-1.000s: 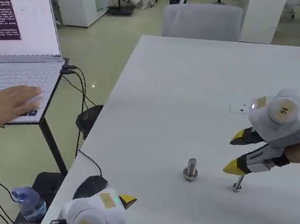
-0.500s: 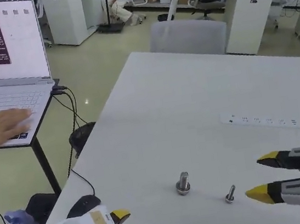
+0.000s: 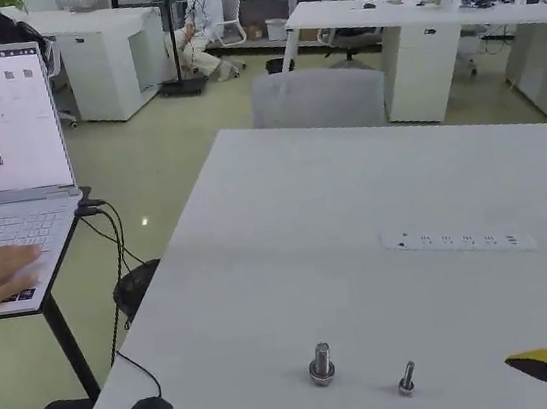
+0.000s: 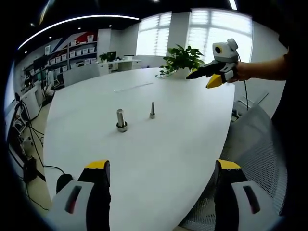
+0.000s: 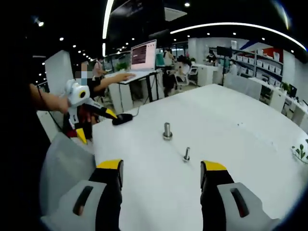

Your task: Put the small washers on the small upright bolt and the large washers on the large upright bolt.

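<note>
White bench [image 3: 355, 214]: large bolt [image 3: 321, 364] and small bolt [image 3: 406, 379] stand upright mid-bench, near each other.
Wide open and empty, left tongs [image 4: 161, 166] and right tongs [image 5: 161, 166]; head view crops both at its edge.

Silver on white
Large bolt [image 3: 321, 364] and small bolt [image 3: 406, 379] were silver, table [image 3: 354, 204] white — my left gripper [image 4: 161, 166] and right gripper [image 5: 161, 165] wore yellow tips.

An open office with white desks [image 3: 400, 16], pale green floor [image 3: 148, 171], grey chair [image 3: 318, 98], bright windows [image 4: 202, 33].
</note>
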`<state>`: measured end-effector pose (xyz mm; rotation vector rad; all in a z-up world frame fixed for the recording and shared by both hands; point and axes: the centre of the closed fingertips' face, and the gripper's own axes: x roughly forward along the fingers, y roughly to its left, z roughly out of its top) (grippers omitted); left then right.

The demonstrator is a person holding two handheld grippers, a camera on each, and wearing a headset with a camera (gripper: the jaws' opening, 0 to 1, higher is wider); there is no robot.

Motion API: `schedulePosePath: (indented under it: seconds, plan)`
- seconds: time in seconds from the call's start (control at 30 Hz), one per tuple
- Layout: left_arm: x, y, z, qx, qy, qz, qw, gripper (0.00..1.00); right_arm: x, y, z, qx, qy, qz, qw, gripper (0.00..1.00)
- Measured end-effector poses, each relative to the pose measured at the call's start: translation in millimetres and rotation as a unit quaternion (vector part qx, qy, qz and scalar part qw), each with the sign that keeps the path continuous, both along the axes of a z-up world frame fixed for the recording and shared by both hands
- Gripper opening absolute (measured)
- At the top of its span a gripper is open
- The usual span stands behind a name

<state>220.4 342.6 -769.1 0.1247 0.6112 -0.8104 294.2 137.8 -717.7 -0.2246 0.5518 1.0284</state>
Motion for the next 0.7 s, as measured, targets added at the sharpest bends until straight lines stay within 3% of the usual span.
schedulePosePath:
  seconds: [0.3, 0.7]
  plan:
    - [-4.5, -4.8, 2.9, -0.014, 0.001, 0.01, 0.9999, 0.91, -26.6, -12.4, -17.7, 0.029, 0.001, -0.017, 0.9994, 0.78]
    - [-10.6, -4.0, -1.8, -0.009, -0.002, 0.021, 0.9997, 0.97, -48.1, -11.3, -46.6, 0.034, 0.018, -0.008, 0.9992, 0.99]
